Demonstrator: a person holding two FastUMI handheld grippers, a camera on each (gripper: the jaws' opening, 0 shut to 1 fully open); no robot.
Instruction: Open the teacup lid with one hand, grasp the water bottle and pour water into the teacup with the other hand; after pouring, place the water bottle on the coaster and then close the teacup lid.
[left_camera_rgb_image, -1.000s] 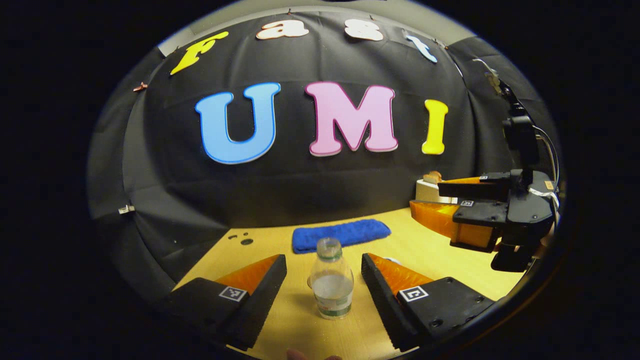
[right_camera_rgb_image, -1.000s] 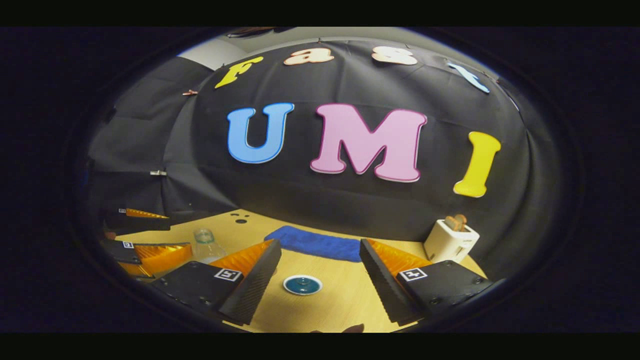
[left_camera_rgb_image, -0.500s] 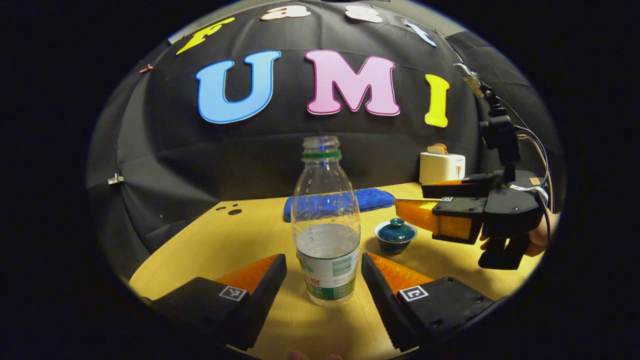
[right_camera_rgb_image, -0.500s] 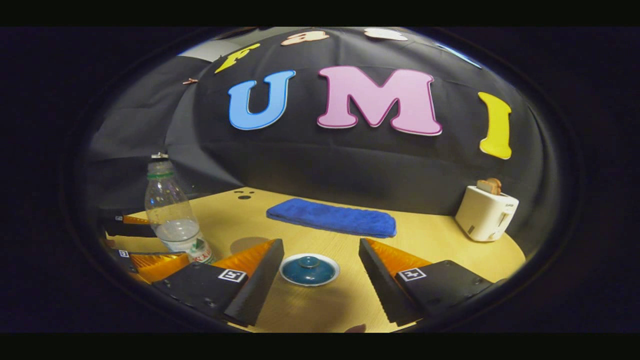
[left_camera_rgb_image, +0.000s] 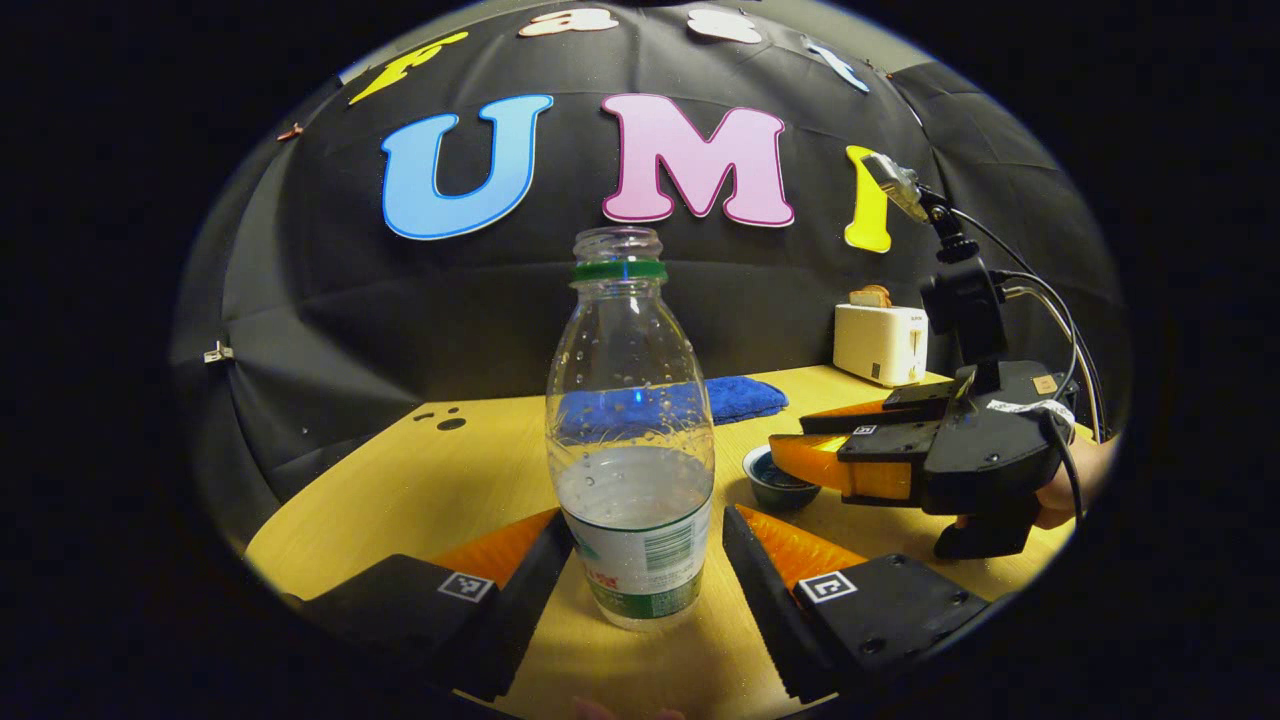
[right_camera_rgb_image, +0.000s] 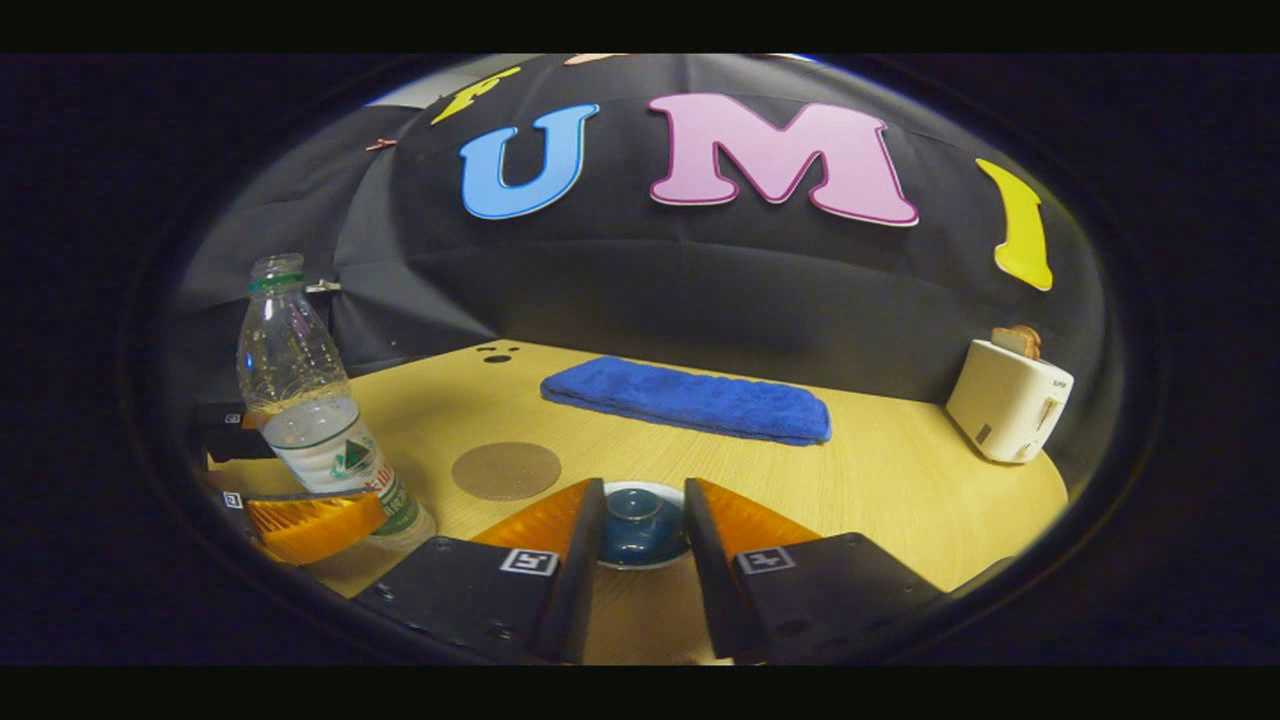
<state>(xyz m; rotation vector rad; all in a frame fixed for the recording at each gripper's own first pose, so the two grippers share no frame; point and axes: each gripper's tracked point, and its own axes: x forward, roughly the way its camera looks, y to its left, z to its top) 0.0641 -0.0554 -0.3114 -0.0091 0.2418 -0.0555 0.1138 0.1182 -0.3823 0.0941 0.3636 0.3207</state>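
No step of the task is judged complete. The water bottle (left_camera_rgb_image: 633, 440) stands upright and uncapped on the table (left_camera_rgb_image: 420, 480), roughly half filled, and lies between the fingers of the left gripper (left_camera_rgb_image: 648, 560); the jaws are wide apart, with a clear gap on the right side, while contact on the left side cannot be confirmed. In the right gripper view, the right gripper (right_camera_rgb_image: 642, 545) is positioned around the teacup lid (right_camera_rgb_image: 638, 515), which rests on the teacup (left_camera_rgb_image: 778, 482); the jaws are narrowed to just beside the lid, and whether both fingers press on it cannot be told. The coaster (right_camera_rgb_image: 506, 470) lies bare on the table between bottle and teacup, with a blue towel (right_camera_rgb_image: 690, 400) and a toaster (right_camera_rgb_image: 1008, 400) farther back. Lifting of the lid, pouring, placement of the bottle on the coaster and refitting of the lid all remain. Compared with half a second earlier, the right jaws have been narrowed from a wide opening and brought forward around the lid, and the bottle appears closer in the left gripper view.
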